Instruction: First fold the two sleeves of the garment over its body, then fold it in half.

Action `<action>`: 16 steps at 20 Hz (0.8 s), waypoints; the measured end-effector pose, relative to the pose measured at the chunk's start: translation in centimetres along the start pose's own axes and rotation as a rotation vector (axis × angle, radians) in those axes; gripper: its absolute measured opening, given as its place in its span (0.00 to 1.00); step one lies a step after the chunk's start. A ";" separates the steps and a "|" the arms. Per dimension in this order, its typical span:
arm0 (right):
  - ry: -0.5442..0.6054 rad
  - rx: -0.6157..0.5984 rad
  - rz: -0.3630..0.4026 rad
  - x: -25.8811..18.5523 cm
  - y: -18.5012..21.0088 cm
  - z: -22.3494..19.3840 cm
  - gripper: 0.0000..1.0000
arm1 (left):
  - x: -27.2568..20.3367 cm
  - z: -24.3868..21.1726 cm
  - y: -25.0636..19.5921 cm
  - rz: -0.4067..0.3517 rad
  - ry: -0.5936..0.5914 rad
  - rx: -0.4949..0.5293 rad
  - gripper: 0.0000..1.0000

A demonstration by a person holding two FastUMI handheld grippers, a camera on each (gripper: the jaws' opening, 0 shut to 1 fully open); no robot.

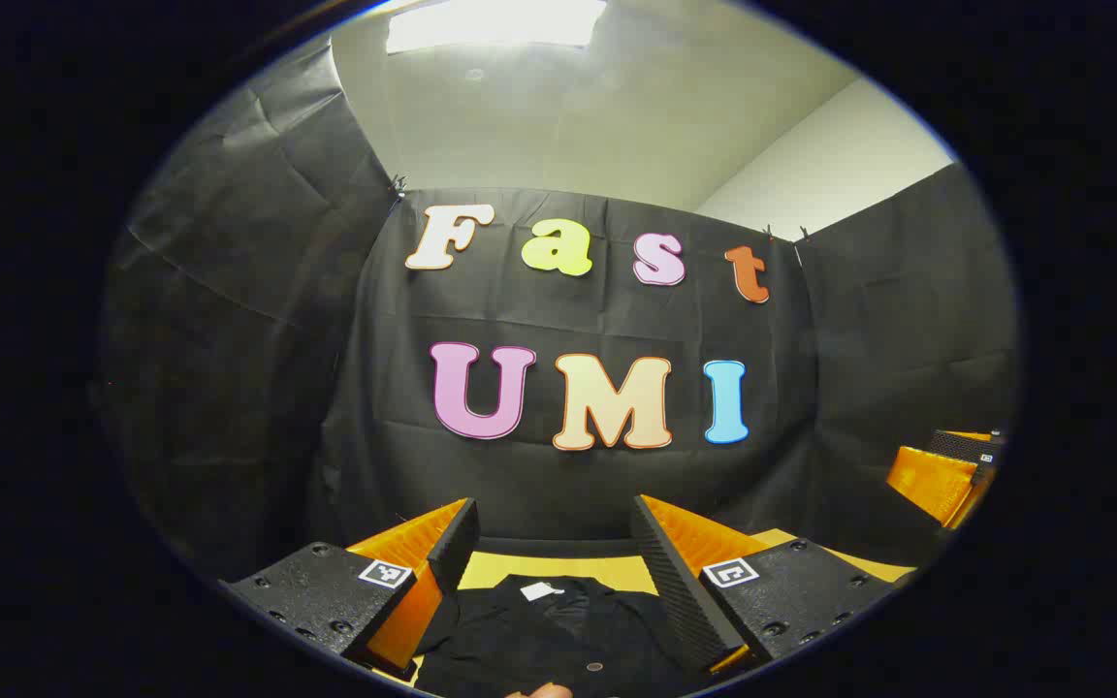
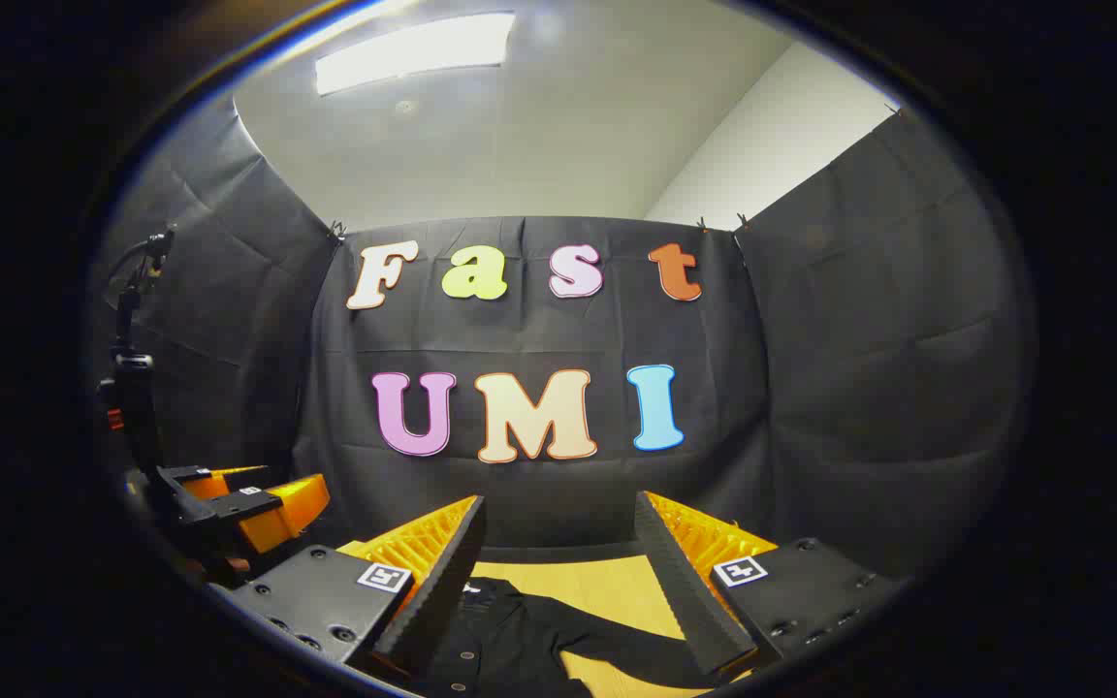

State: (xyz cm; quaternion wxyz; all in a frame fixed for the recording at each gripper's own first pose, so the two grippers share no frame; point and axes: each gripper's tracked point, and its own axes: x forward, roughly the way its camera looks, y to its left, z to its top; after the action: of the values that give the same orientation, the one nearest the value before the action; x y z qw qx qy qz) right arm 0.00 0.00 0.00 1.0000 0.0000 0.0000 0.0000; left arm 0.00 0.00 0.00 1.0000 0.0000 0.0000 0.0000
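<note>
A black garment (image 1: 558, 640) lies flat on the yellow table (image 1: 558, 568), its collar with a white tag (image 1: 539, 589) pointing toward the back wall. My left gripper (image 1: 554, 509) hovers above it, open, with nothing between its fingers. In the right gripper view the garment (image 2: 505, 630) lies low between the fingers, and one sleeve (image 2: 636, 651) stretches out to the right across the table (image 2: 607, 582). My right gripper (image 2: 560, 504) is also open and holds nothing. The left gripper (image 2: 253, 509) shows at the left of that view, and the right gripper (image 1: 946, 475) at the right edge of the left gripper view.
Black cloth walls close the booth behind and on both sides of the table. A dark stalk with a cable (image 2: 132, 368) rises above the left gripper. A small part of a hand (image 1: 544, 690) shows at the bottom edge.
</note>
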 end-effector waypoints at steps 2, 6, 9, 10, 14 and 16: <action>-0.001 -0.003 -0.002 0.4 -0.4 0.2 0.96 | 0.4 0.0 -0.5 -0.009 -0.003 -0.009 0.92; -0.001 -0.002 0.009 0.8 -0.5 0.3 0.94 | 0.7 -0.1 -1.1 -0.015 -0.002 -0.022 0.93; 0.002 -0.014 0.017 0.7 -0.4 -0.1 0.96 | 0.5 -0.1 -1.0 -0.013 -0.001 -0.023 0.92; 0.005 -0.023 0.021 0.6 -0.2 -0.2 0.96 | 0.4 -0.3 -1.1 -0.012 0.000 -0.022 0.92; 0.009 -0.030 0.041 0.2 0.6 -0.5 0.94 | -0.4 -0.3 -0.7 -0.007 0.005 -0.014 0.92; 0.007 -0.028 0.049 0.1 0.7 -0.6 0.94 | -0.8 -0.3 -0.6 0.000 0.006 -0.006 0.92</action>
State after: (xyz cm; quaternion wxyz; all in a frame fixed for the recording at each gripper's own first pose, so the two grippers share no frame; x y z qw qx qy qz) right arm 0.15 0.68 -0.60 0.9996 -0.0142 0.0036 0.0245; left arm -0.79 -0.55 -0.34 1.0000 -0.0028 0.0028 0.0001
